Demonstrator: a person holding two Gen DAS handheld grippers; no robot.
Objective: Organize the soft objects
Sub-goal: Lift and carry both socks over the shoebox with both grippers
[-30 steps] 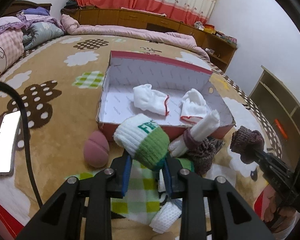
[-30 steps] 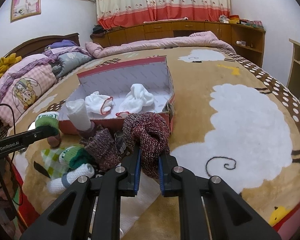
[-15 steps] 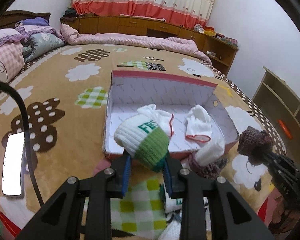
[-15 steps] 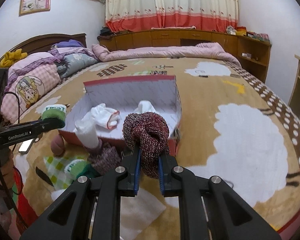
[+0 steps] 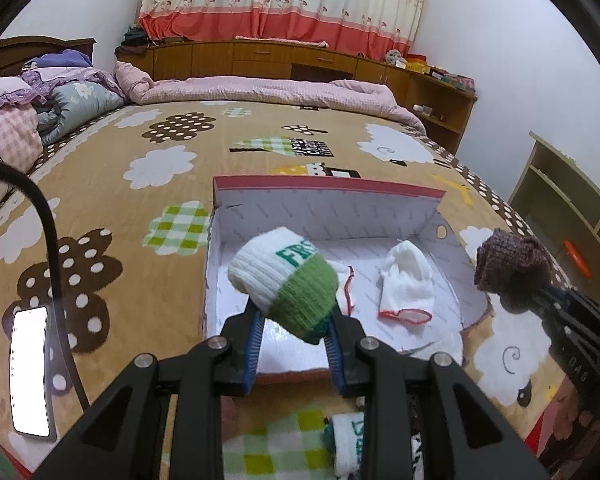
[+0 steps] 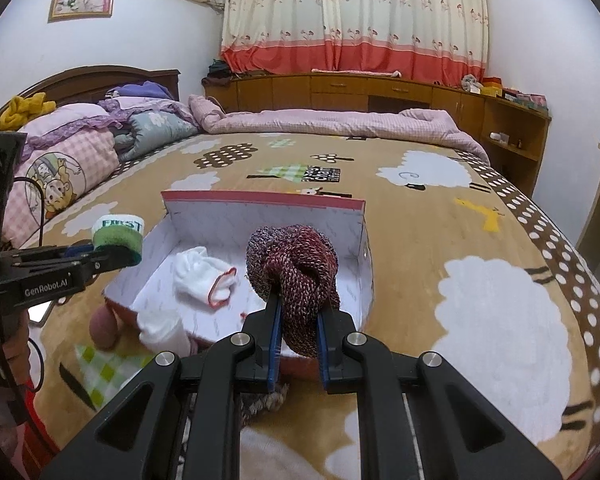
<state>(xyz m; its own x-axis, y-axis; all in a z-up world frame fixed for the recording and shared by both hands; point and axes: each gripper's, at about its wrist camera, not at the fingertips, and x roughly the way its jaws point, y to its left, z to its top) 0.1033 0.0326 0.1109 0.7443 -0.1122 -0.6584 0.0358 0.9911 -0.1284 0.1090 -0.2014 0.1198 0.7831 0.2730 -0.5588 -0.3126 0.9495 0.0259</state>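
My left gripper is shut on a rolled white-and-green sock and holds it above the near left part of the open red-edged shoebox. My right gripper is shut on a rolled maroon knit sock, held over the box's near right side. White socks lie inside the box; one also shows in the right wrist view. The other gripper shows at the edge of each view.
The box sits on a brown patterned bedspread. More socks lie in front of the box, with a white roll and a pink ball. A phone lies at left. Pillows and quilts are far left.
Both grippers rose and moved forward from the sock pile to over the box, each still holding its sock.
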